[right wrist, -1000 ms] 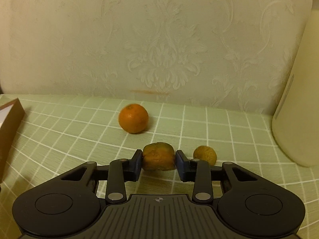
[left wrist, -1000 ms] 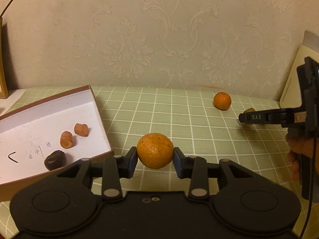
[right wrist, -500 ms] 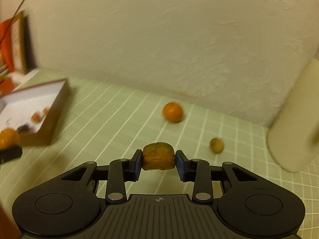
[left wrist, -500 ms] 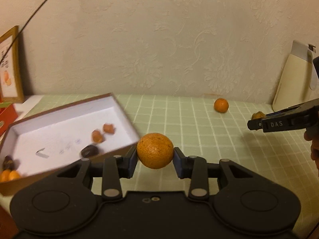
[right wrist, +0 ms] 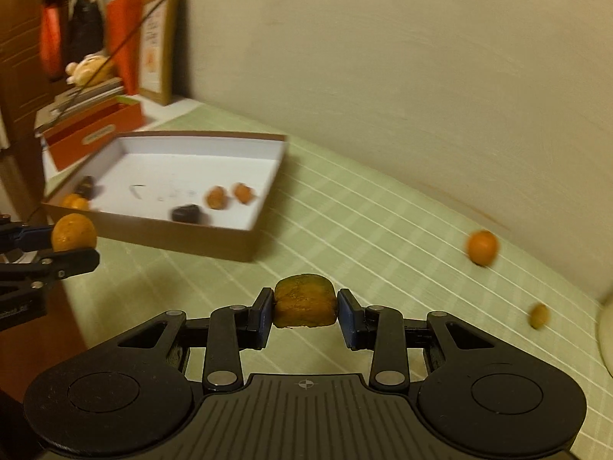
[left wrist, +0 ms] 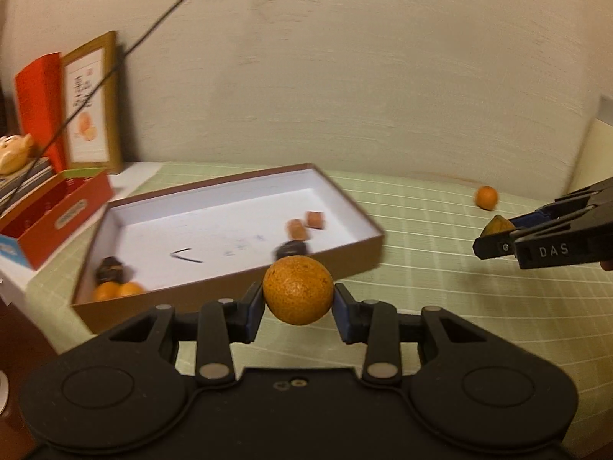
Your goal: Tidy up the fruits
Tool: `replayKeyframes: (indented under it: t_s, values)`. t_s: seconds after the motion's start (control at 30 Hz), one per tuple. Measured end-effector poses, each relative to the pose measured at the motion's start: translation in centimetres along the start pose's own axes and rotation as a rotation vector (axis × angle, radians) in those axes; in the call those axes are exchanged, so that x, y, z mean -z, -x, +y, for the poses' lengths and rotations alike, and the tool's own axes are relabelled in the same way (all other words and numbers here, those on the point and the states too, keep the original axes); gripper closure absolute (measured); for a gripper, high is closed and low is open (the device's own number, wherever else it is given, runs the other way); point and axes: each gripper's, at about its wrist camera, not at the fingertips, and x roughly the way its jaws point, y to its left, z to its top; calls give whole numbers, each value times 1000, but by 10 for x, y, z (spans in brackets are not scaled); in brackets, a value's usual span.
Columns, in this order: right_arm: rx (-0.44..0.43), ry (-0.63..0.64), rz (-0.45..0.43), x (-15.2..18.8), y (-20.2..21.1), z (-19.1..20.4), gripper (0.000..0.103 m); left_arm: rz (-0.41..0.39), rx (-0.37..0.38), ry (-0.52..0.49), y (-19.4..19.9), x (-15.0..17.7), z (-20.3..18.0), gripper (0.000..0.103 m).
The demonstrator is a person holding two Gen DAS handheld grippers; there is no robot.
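Left hand-held gripper (left wrist: 298,306): clamped on a round orange fruit (left wrist: 298,290), both pads pressed to its sides, carried in the air just in front of the box's near wall.
Right hand-held gripper (right wrist: 305,316): closed around a brownish, squashed-looking fruit piece (right wrist: 305,306), held clear above the green checked bench (right wrist: 383,237).
Box (left wrist: 337,253): shallow, brown outside, white inside, sitting at the left end of the bench, open at the top.
Inside the box: two small orange-brown pieces (left wrist: 304,224) side by side near the right wall, a dark piece (left wrist: 293,247) just in front of them, another dark piece (left wrist: 111,268) and two small orange fruits (left wrist: 117,290) in the near left corner.
Loose fruit: one small orange (right wrist: 482,247) lies on the bench close to the wall, and a smaller yellowish fruit (right wrist: 539,315) lies nearer, well apart from the box.
Side by side: each gripper's tip shows in the other's view, both with their fruit.
Background: a red carton (left wrist: 57,211) and a framed picture (left wrist: 92,103) stand beyond the box on the left.
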Motion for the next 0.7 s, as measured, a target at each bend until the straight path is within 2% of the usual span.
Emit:
replayKeyframes:
  t_s: [0.23, 0.7]
  values:
    - [-66, 34, -24, -19, -17, 35, 67, -9, -52, 46, 7, 1, 31, 74]
    - [-81, -28, -134, -54, -37, 58, 67, -45, -139, 150, -4, -18, 86, 74]
